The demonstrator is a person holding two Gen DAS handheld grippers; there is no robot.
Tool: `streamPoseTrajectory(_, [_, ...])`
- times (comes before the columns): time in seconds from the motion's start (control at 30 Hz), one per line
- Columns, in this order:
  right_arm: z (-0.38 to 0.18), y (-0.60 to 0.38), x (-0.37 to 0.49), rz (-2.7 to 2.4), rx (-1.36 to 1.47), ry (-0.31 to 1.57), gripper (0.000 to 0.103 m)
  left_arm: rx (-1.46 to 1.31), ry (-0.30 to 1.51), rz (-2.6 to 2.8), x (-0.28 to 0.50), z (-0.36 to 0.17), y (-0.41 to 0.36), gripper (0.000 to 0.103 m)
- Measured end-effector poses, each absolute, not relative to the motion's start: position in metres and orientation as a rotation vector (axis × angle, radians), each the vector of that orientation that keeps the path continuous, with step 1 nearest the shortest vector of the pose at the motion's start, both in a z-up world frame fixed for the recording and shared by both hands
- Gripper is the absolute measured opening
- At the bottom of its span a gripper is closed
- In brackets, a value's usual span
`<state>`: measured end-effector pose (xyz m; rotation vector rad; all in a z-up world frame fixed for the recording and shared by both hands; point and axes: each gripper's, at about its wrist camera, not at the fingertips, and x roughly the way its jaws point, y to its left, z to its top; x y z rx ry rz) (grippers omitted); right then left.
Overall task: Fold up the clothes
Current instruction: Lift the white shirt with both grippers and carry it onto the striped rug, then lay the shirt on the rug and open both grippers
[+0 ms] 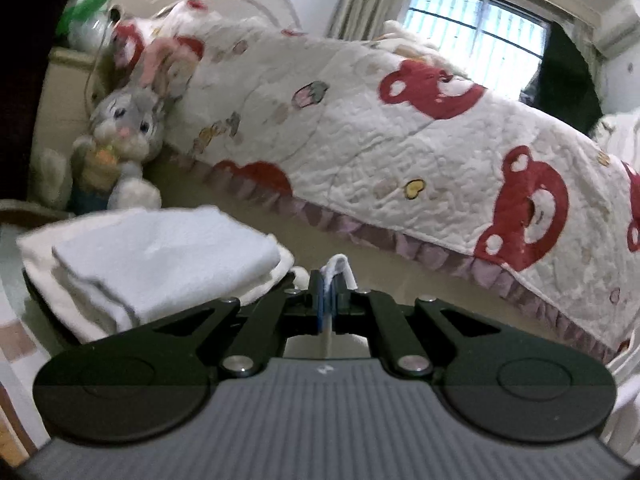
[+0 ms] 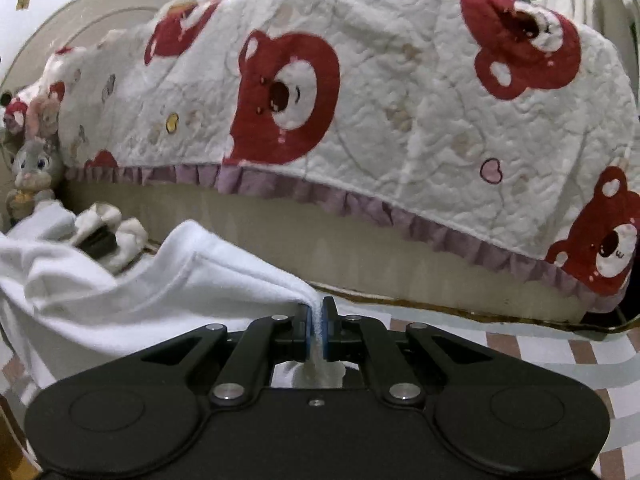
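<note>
A white garment hangs in the right wrist view, stretched from the lower left up to my right gripper, which is shut on a corner of it. In the left wrist view my left gripper is shut on a thin white edge of cloth that pokes up between the blue pads. Just left of it lies a folded pale blue and white stack of clothes on a dark surface. Whether both grippers hold the same garment cannot be told from one view.
A bed with a white quilt printed with red bears fills the background of both views, its purple ruffle hanging over the side. A grey plush rabbit sits by the headboard. A window is behind. Checked floor tiles lie at right.
</note>
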<state>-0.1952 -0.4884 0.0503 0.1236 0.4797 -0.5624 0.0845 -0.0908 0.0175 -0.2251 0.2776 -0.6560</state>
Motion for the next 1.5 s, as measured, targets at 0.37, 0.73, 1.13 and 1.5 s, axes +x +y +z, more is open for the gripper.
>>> streamPoseTrajectory(0.37, [0.202,-0.489,-0.275,-0.429,0.183,0.176,0.005,-0.156,-0.134,-0.845,0.000,0.193,-0.056,0.003])
streamPoseTrajectory(0.73, [0.284,-0.429,-0.344,-0.462,-0.043,-0.011,0.005,-0.195,-0.280,-0.879,-0.047,0.299,-0.026,0.003])
streamPoseTrajectory(1.13, [0.178,-0.561,-0.189,-0.527,0.111,0.290,0.005,0.097,0.153,-0.700,0.132,0.138,-0.196,0.003])
streamPoseTrajectory(1.5, [-0.060,-0.674,-0.004,-0.743,0.225,0.729,0.013,0.258,0.588,-0.547,0.255,-0.073,-0.349,0.030])
